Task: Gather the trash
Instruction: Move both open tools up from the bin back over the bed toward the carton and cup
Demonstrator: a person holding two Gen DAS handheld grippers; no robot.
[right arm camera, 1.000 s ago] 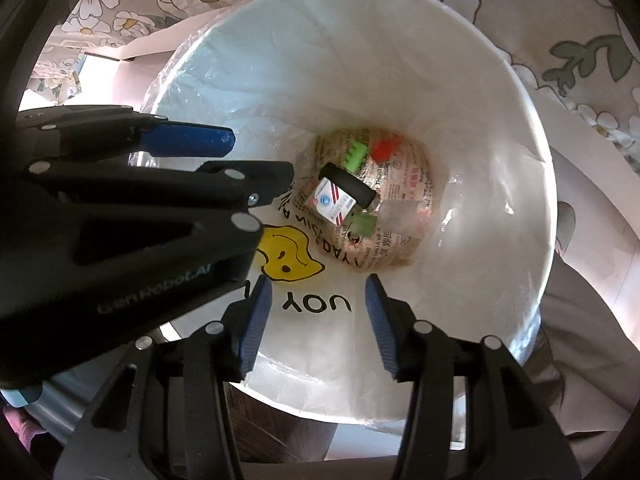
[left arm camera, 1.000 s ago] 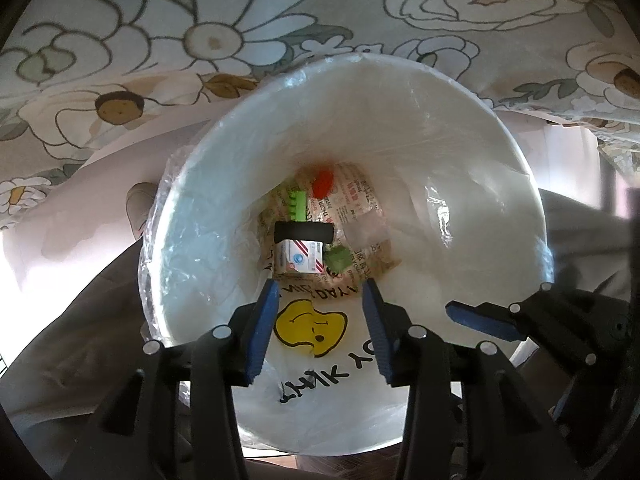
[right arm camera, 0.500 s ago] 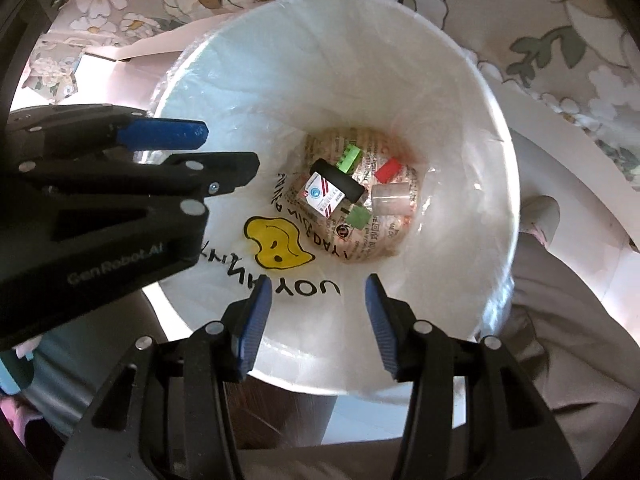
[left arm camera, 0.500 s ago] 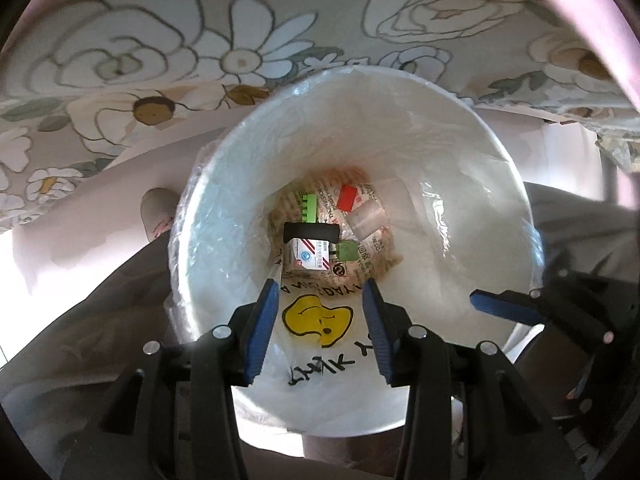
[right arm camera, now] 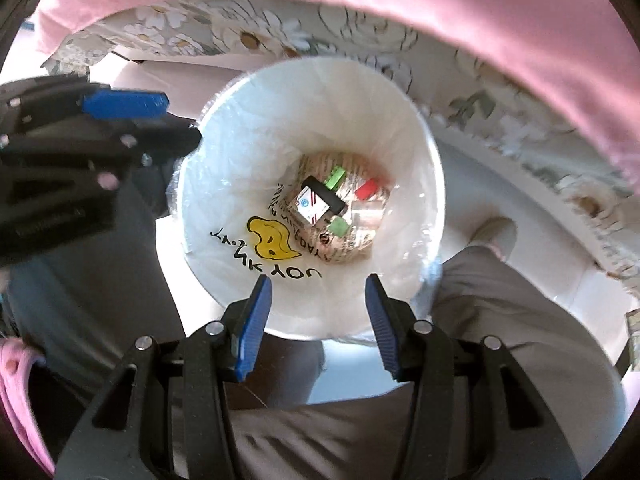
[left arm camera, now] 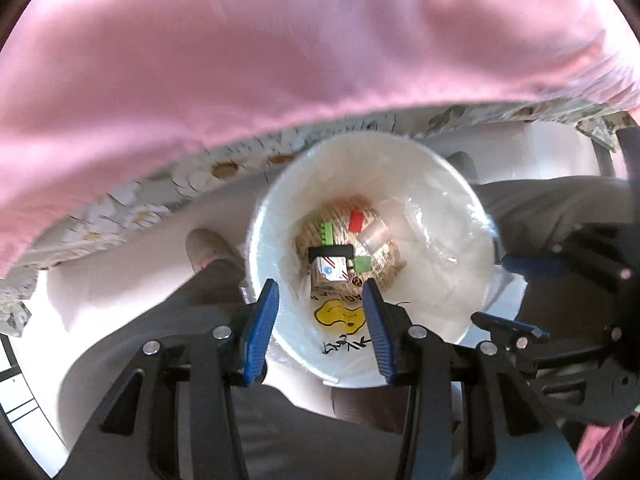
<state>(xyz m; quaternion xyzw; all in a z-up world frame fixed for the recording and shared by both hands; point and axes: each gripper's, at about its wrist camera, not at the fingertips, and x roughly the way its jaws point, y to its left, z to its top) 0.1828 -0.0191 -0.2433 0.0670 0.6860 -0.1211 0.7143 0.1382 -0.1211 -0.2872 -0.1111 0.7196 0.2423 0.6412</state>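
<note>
I am holding my left gripper (left arm camera: 320,328) over the near rim of the round white bin with a clear plastic liner (left arm camera: 448,208), its blue jaws spread wide and pinching nothing. Down at the bottom, the trash is lying together: a small white box with red stripes (left arm camera: 330,274), a green block (left arm camera: 328,234) and a red block (left arm camera: 356,222). My right gripper (right arm camera: 318,322) is hanging above the rim too, jaws spread and bare. A pink cloth (right arm camera: 500,20) is hanging over the far edge.
</note>
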